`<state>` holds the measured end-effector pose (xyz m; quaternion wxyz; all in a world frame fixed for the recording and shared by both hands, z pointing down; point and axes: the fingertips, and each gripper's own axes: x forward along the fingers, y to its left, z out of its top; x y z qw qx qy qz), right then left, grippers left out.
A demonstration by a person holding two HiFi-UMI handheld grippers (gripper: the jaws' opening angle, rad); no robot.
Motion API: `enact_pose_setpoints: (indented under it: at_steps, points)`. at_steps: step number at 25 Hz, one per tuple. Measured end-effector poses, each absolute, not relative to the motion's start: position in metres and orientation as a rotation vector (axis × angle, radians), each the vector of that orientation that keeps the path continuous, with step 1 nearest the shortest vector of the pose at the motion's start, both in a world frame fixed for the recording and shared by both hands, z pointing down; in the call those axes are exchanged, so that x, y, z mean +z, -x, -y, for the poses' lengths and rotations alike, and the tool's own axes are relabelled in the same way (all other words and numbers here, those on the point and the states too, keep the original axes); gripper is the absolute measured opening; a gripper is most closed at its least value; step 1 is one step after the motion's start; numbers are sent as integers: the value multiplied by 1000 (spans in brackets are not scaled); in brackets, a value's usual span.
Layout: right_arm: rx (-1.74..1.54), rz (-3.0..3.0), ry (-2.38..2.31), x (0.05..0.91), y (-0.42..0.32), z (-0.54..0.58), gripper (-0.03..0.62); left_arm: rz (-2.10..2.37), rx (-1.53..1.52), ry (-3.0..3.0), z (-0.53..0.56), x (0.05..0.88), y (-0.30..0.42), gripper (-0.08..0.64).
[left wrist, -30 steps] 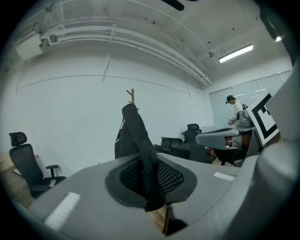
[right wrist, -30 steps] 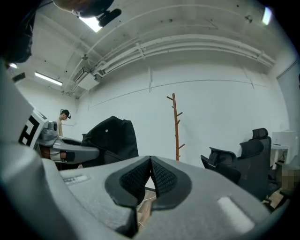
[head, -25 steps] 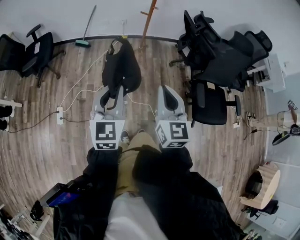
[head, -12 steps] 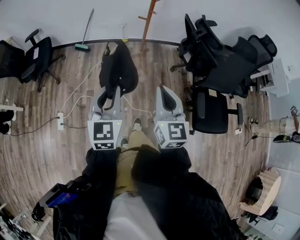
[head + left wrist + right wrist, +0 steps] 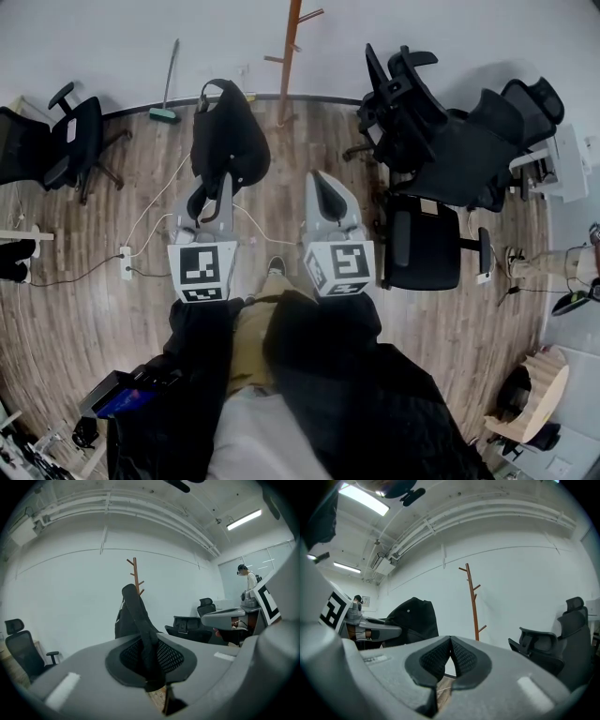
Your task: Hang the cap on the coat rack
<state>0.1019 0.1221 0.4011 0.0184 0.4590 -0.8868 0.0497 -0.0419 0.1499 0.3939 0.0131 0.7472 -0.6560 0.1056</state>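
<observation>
The black cap (image 5: 228,141) (image 5: 136,606) is clamped in the left gripper (image 5: 215,185) (image 5: 150,667). A dark band of it runs down between the two meshed pads, which press on it from both sides. Its crown stands up just beyond the jaw tips. The right gripper (image 5: 330,192) (image 5: 451,656) rides alongside, level with the left one. Its pads are pressed together with nothing between them.

Straight ahead of both pairs of jaws, against the white wall (image 5: 112,37), stands the wooden coat rack (image 5: 288,56) (image 5: 135,571) (image 5: 474,602). From the left jaws its top pegs rise just above and behind the cap. From the right jaws it is dead ahead, with the cap off to the left.

Compared with a second ago, both grippers and the cap have been carried forward together over the wooden floor (image 5: 94,309). The rack now shows more of its stem and looms closer beyond the jaw tips, and the hold on the cap is unchanged.

Black office chairs (image 5: 441,141) stand to the right of the right jaws. A broom (image 5: 169,80) leans on the wall left of the left jaws.
</observation>
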Motion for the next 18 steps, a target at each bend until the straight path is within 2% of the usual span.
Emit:
enact_pose_setpoints:
  at_steps: [9,18]
  points:
    - [146,2780,-1392,382,-104,-106,-5,2072,299,-2314,-132,370,40,40]
    - [188,2760,-1351,414,-98,-45,-5,2032,328,-2285,-68,405,41,40]
